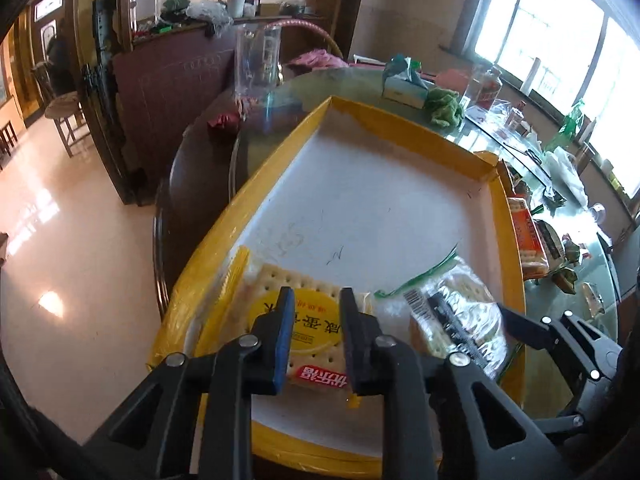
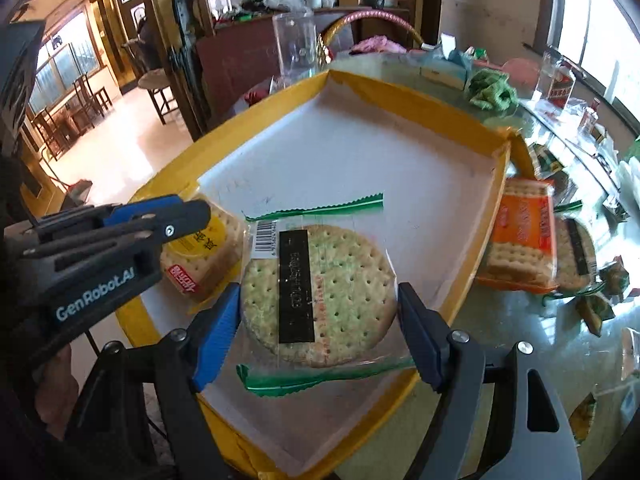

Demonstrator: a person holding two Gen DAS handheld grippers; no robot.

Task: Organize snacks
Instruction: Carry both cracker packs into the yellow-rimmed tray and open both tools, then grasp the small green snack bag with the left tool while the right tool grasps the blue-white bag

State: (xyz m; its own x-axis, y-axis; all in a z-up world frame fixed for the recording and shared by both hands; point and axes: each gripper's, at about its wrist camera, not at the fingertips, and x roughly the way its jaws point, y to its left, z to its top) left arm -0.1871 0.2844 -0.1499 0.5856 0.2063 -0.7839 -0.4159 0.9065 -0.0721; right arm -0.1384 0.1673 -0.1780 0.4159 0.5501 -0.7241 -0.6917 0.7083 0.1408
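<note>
A yellow-rimmed tray (image 1: 400,116) (image 2: 400,84) with a white floor lies on the glass table. My left gripper (image 1: 314,312) stands over a yellow square cracker pack (image 1: 304,332) (image 2: 204,256) lying at the tray's near left; its jaws are slightly apart on either side of the pack, and a grip cannot be told. My right gripper (image 2: 320,312) is open around a round cracker pack with green edges (image 2: 320,292) (image 1: 460,308) lying on the tray floor, fingers just clear of its sides.
An orange cracker pack (image 2: 520,236) (image 1: 528,236) and several more snack packets (image 2: 576,256) lie on the glass table to the right of the tray. A clear glass (image 2: 296,48), a green cloth (image 2: 490,88) and bottles (image 2: 558,80) stand beyond it.
</note>
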